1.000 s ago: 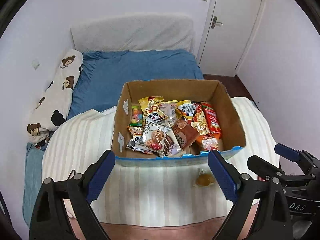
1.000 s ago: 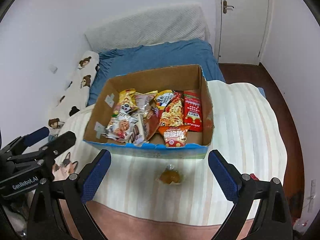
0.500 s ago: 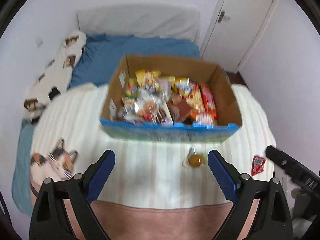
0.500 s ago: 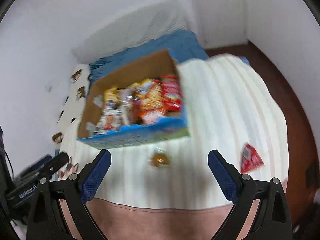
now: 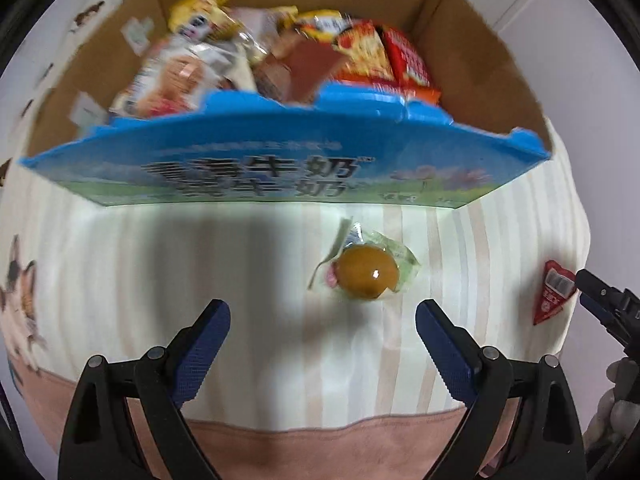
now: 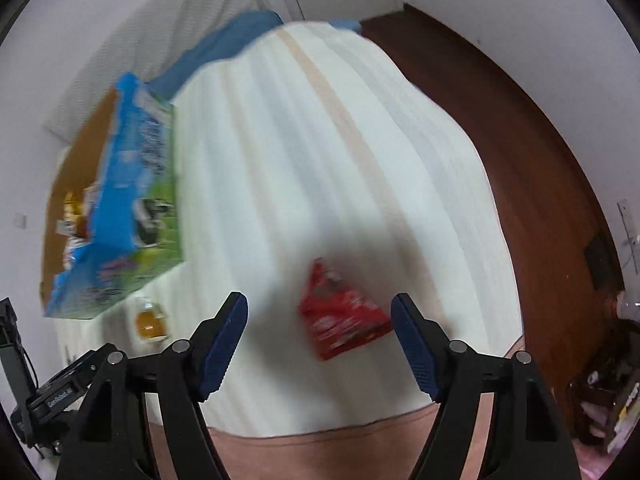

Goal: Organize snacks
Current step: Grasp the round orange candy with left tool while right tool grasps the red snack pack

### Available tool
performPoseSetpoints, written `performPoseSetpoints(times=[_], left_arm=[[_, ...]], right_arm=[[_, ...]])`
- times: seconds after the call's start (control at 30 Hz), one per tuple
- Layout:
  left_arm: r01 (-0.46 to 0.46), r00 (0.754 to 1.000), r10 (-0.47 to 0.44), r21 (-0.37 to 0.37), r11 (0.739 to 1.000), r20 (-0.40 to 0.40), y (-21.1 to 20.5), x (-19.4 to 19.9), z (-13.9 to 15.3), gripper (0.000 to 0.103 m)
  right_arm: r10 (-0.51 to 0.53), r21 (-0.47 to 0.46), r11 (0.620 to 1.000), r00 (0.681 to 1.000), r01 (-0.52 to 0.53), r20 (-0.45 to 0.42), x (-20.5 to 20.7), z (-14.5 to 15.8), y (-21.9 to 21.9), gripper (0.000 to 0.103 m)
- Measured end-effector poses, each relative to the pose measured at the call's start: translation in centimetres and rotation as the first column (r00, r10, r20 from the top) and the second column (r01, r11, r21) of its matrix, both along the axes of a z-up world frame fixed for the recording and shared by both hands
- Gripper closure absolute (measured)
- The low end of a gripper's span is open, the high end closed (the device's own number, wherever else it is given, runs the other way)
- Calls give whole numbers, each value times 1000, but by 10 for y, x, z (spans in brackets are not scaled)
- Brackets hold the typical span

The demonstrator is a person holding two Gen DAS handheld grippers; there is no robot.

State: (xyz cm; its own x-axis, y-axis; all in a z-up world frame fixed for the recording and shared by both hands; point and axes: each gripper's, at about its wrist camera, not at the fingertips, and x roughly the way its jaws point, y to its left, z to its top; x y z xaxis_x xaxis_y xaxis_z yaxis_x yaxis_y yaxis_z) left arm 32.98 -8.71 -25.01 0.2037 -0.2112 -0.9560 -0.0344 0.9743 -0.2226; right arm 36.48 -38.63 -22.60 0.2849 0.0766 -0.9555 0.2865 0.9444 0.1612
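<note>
Although many bright snack packets [image 5: 288,36] lie already inside the brown cardboard box with the blue printed front [image 5: 280,168], judged as not finished yet: two pieces left outside on the cream striped blanket [image 5: 240,264].

First, a round amber sweet in a clear crinkled wrapper [image 5: 366,274], lying just in front of the blue box wall, apart from it. Framed by the left gripper [image 5: 322,310], with the jaws standing wide and nothing between the blue pads; sweet placed ahead of the fingertips and a little toward the right one, not touched.

Second, a red triangular foil packet [image 6: 340,320], lying further to the right on the same blanket, well apart from the box. Seen between the two fingers of the right gripper [image 6: 320,302], whose jaws have just been closing and stand now about half wide; pads on either side of the packet, not yet pressing on it, so nothing held. Picture blurred there, so impossible to tell how near the tips are to the foil.

Left to do, most probably: gripping both pieces and dropping them over the box wall.

Around: a pink border of the blanket toward the camera, a printed cat [image 5: 16,300] at the left edge, blue bedsheet [image 6: 240,32] behind, dark wooden floor [image 6: 500,120] at the right. Nothing lying between tongs and snacks; only the raised blue wall to clear, and the soft blanket likely to give under the tips.
</note>
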Motion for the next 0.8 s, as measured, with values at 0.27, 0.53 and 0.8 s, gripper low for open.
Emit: performPoseSetpoints(times=[0.27, 0.53, 0.8], left_arm=[[47, 997, -47, -5, 999, -67, -29, 26, -36, 8], [109, 993, -107, 73, 991, -40, -49, 21, -45, 51], [111, 992, -105, 99, 989, -64, -31, -43, -48, 53]], right_arm=[[31, -35, 999, 995, -34, -90, 17, -43, -3, 26], [79, -108, 990, 994, -87, -80, 15, -55, 9, 41], [176, -80, 980, 983, -180, -59, -25, -53, 49, 55]])
